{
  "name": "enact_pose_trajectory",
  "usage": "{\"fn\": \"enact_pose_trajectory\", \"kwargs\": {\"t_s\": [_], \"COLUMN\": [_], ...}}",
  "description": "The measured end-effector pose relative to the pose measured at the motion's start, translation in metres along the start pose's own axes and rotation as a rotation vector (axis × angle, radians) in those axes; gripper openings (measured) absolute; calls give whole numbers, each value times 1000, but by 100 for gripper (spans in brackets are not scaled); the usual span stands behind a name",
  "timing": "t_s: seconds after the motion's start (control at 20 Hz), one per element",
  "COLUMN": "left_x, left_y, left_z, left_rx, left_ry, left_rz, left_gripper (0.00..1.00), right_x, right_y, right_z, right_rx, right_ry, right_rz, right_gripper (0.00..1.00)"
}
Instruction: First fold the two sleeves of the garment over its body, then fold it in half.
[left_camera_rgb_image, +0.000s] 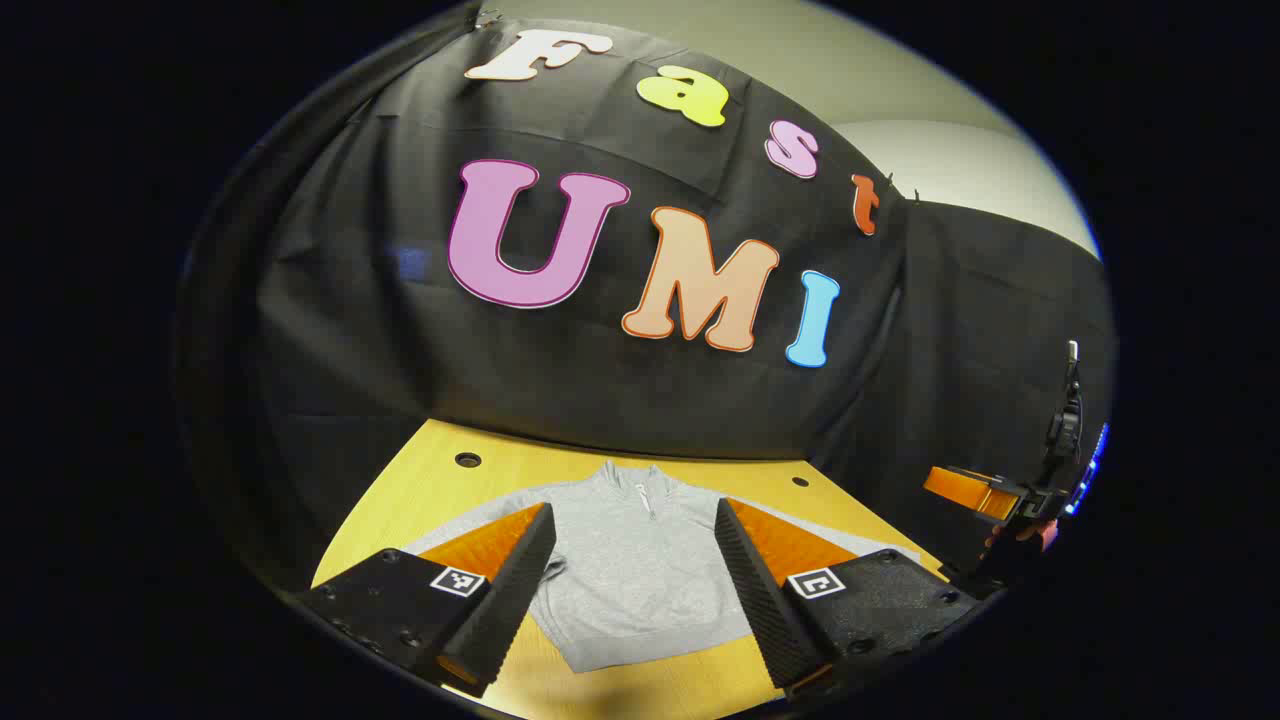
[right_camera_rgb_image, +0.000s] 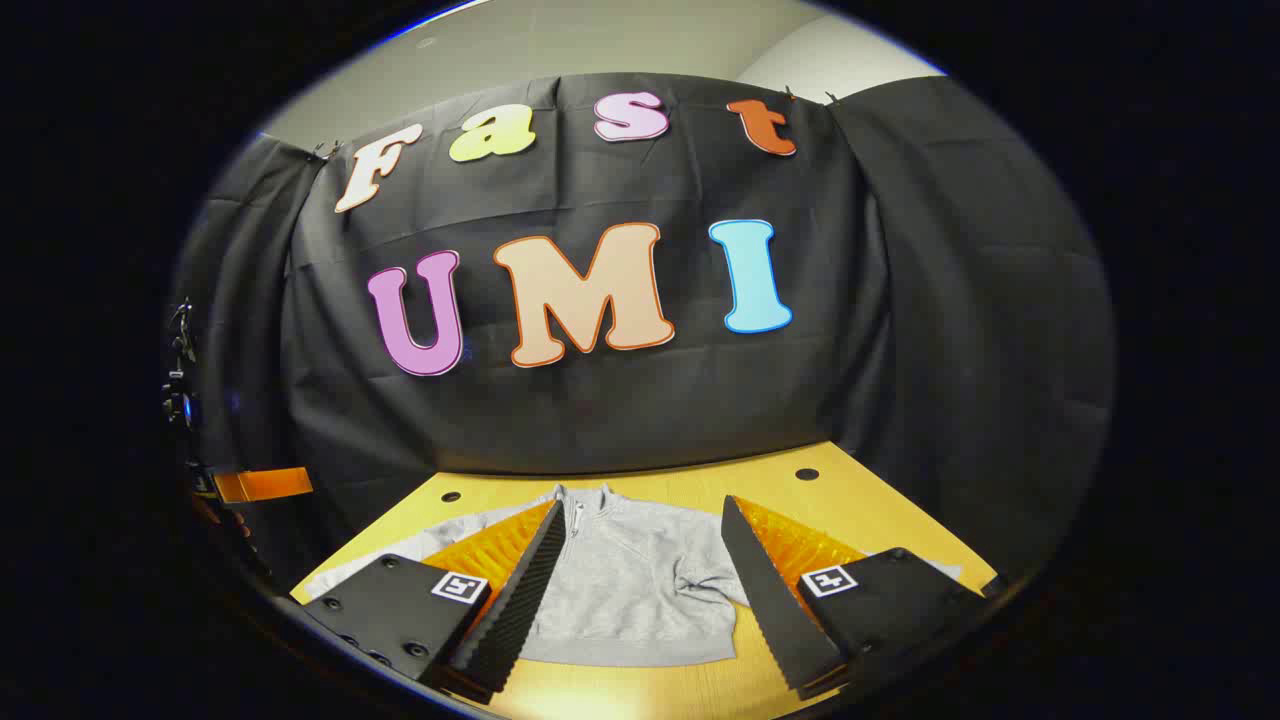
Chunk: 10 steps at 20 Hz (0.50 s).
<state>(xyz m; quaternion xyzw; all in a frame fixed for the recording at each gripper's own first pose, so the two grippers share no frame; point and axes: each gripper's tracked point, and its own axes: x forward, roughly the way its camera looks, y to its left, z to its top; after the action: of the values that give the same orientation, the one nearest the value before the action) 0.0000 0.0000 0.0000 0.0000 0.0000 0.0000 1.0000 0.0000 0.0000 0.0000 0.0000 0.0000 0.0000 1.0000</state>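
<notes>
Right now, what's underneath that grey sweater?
The grey sweater lies flat on a yellow wooden table, sleeves spread. The cloth hides whatever tabletop it covers.

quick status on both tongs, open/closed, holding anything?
Left tongs: open, holding nothing, above the sweater.
Right tongs: open, holding nothing, above the sweater.

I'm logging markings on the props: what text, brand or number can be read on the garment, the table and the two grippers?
Garment: none, plain fabric with no print in sight.
Table: none.
Left gripper: square coded marker on each finger, a pattern, no words.
Right gripper: same kind of marker, no words.
</notes>
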Motion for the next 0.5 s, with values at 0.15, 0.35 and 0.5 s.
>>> {"fn": "enact_pose_trajectory", "kwargs": {"t_s": [0.15,0.35,0.5], "left_x": [1,3,7], "left_y": [0,-2,-6], "left_z": [-3,-5,-4], "left_rx": [-1,1,18], "left_ry": [1,4,3], "left_rz": [15,25,23], "left_gripper": [94,94,93], "right_x": [1,3,7], "right_y": [-3,-9,-15], "right_z": [-4,-6,-10], "right_rx": [0,-10,-13], "right_ry": [10,18,30], "right_rz": [-3,1,-1], "right_gripper": [98,98,98]}}
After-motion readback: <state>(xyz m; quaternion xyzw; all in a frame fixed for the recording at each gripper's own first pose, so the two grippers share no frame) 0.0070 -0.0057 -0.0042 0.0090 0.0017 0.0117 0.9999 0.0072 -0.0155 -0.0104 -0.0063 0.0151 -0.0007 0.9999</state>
